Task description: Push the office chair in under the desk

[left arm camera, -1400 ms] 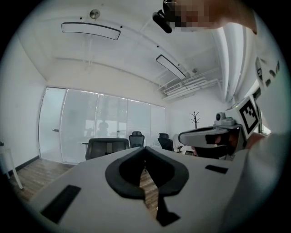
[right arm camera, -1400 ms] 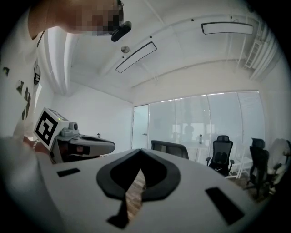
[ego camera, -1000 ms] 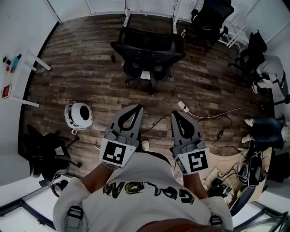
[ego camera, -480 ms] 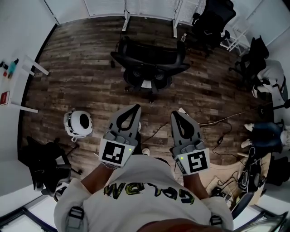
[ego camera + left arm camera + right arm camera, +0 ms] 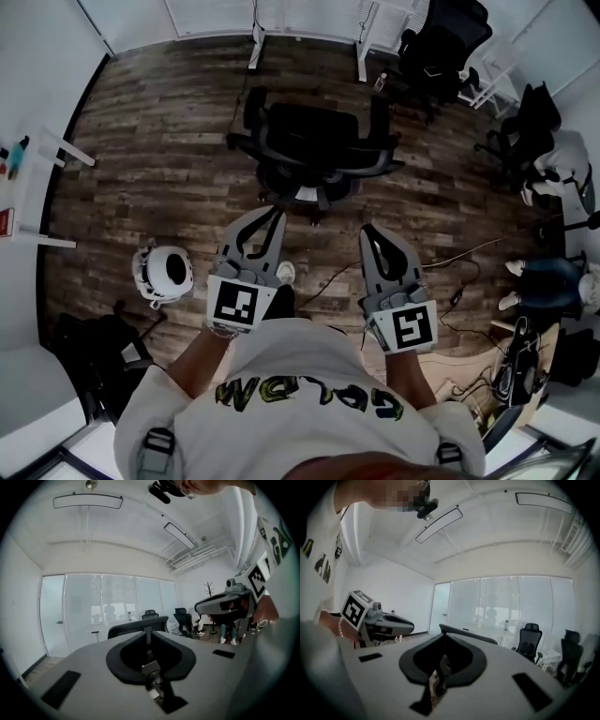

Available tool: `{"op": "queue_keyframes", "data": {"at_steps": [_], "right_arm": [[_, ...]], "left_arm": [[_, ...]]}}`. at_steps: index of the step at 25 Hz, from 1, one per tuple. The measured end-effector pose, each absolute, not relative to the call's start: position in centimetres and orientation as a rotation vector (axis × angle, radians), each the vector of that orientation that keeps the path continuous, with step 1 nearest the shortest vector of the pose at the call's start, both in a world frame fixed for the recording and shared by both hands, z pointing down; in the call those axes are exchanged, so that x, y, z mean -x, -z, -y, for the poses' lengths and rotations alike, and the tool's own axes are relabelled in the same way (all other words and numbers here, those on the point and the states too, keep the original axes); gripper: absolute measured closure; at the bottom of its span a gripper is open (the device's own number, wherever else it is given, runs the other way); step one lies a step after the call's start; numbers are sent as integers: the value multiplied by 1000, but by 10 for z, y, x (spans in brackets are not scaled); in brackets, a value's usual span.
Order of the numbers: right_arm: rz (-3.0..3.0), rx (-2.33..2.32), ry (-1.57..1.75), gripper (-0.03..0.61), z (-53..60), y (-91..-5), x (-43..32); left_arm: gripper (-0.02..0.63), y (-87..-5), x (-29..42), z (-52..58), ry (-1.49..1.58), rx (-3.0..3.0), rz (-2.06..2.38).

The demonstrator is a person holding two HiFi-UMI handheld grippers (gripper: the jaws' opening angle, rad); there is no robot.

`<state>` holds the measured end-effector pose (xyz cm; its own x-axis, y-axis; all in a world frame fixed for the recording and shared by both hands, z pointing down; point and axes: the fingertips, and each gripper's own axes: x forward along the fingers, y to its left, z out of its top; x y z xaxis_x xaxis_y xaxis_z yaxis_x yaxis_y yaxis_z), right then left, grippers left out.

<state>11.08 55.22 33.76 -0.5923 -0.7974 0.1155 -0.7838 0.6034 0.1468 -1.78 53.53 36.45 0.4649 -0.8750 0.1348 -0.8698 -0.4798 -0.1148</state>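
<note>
Head view: office chair on the floor, backrest just ahead of left gripper and right gripper, well short of the tabletop. Both jaws clenched, empty. Best pressed evenly against backrest top, pushed straight. Closer to chair than a second ago.

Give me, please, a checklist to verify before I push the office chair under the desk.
1. Is the left gripper shut and empty: ok.
2. Is the right gripper shut and empty: ok.
3. Are both touching the office chair: not ok, both are apart from its backrest.
4. Is the chair lined up between the desk legs: ok, roughly.
5. Is the floor from chair to desk bare: ok.
6. Is the cable away from the shoe: not ok, it runs close by.
</note>
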Motion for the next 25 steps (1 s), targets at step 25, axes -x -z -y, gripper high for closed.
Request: {"op": "queue_keyframes", "data": {"at_steps": [25], "right_arm": [[2027, -848, 342, 307, -347, -545, -223]], "left_arm": [[359, -558, 134, -326, 1261, 2355, -1106]]}}
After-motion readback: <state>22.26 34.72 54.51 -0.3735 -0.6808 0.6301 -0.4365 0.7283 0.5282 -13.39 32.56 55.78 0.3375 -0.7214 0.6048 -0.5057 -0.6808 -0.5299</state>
